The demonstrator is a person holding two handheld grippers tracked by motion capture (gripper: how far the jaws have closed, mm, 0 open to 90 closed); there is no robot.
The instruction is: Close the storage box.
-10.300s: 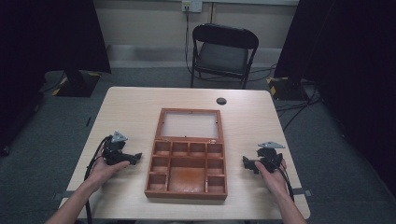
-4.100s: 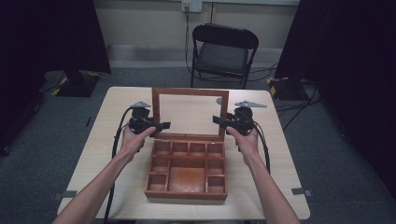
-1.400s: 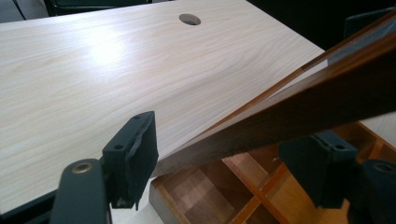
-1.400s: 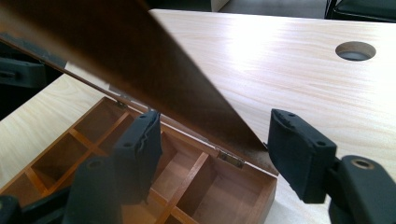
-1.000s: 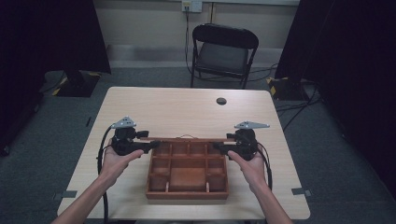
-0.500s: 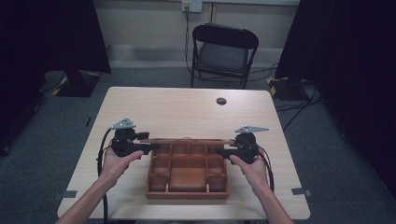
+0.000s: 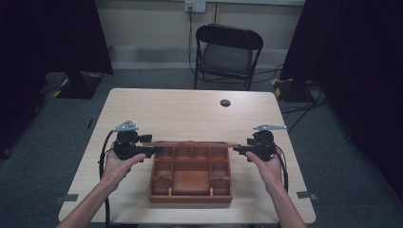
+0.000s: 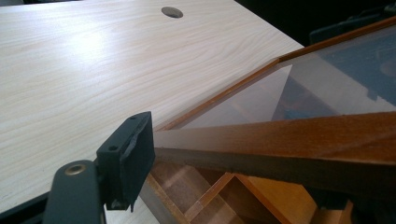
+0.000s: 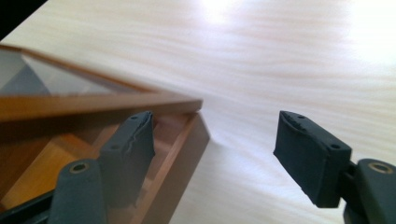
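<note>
A brown wooden box (image 7: 190, 197) with several compartments sits near the table's front edge. Its glass-paned lid (image 7: 190, 143) hangs tilted low over the compartments, seen almost edge-on. My left gripper (image 7: 148, 151) is at the lid's left end, and its pad (image 8: 128, 156) presses on the lid's wooden frame (image 8: 303, 135); the far jaw is hidden under the frame. My right gripper (image 7: 239, 150) is at the lid's right end. In the right gripper view its jaws (image 9: 217, 135) stand apart with bare table between them, one jaw under the lid corner (image 9: 187, 103). They have just closed a little.
The light wooden table (image 7: 180, 114) has a dark cable hole (image 7: 225, 102) at the back middle. A black folding chair (image 7: 228, 47) stands behind the table. Cables trail from both grippers off the front edge.
The lid has come down from upright to almost flat over the box. In the last second the right gripper slid outward to the right, off the lid's end; the left stayed.
</note>
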